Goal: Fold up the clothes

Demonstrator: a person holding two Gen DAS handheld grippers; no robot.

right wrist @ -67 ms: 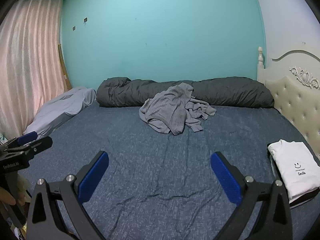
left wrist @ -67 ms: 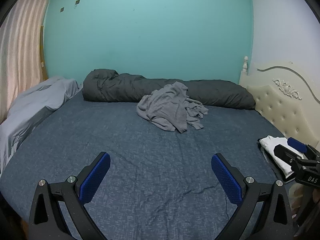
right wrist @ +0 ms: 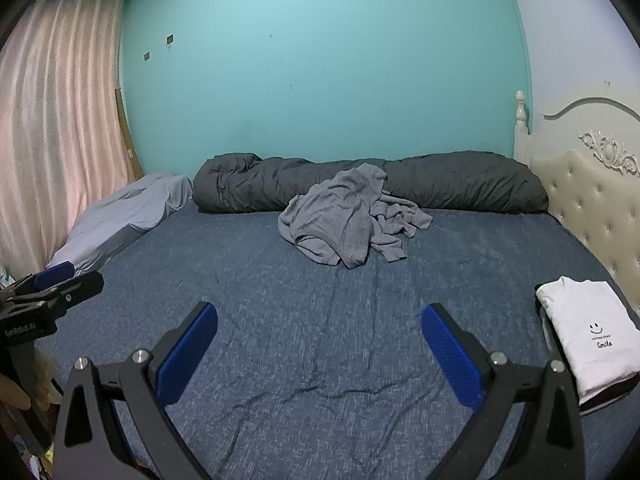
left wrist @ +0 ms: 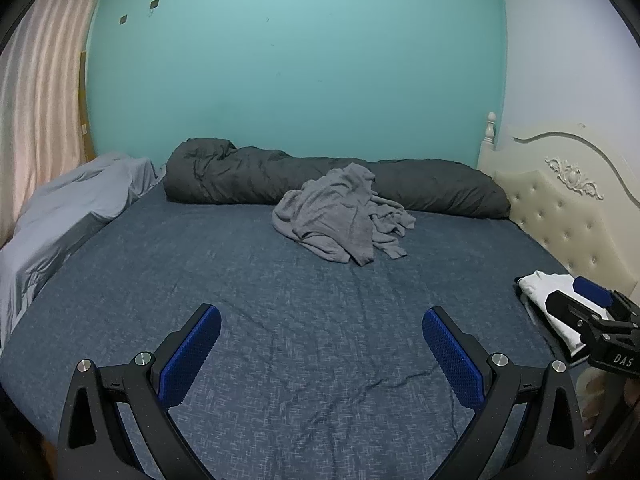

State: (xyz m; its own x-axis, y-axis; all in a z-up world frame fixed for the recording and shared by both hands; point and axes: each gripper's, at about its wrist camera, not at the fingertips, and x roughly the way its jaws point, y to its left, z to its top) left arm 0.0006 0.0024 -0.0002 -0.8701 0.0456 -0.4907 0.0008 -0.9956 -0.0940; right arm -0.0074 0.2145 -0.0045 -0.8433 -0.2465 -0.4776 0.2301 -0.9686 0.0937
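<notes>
A crumpled grey garment (left wrist: 340, 216) (right wrist: 348, 220) lies in a heap at the far middle of the bed, leaning on the rolled dark duvet. A folded white shirt (right wrist: 588, 332) (left wrist: 552, 300) with a smile print rests at the bed's right edge. My left gripper (left wrist: 322, 320) hovers open over the near part of the blue sheet, nothing between its fingers. My right gripper (right wrist: 320, 316) is open too, over the near sheet, well short of the grey heap. Each gripper shows at the edge of the other's view.
A blue sheet (left wrist: 280, 300) covers the bed. A rolled dark grey duvet (right wrist: 460, 184) lies along the teal wall. Light grey bedding (left wrist: 72, 208) is piled at the left. A cream tufted headboard (right wrist: 592, 208) stands at the right, pink curtains (right wrist: 52, 140) at the left.
</notes>
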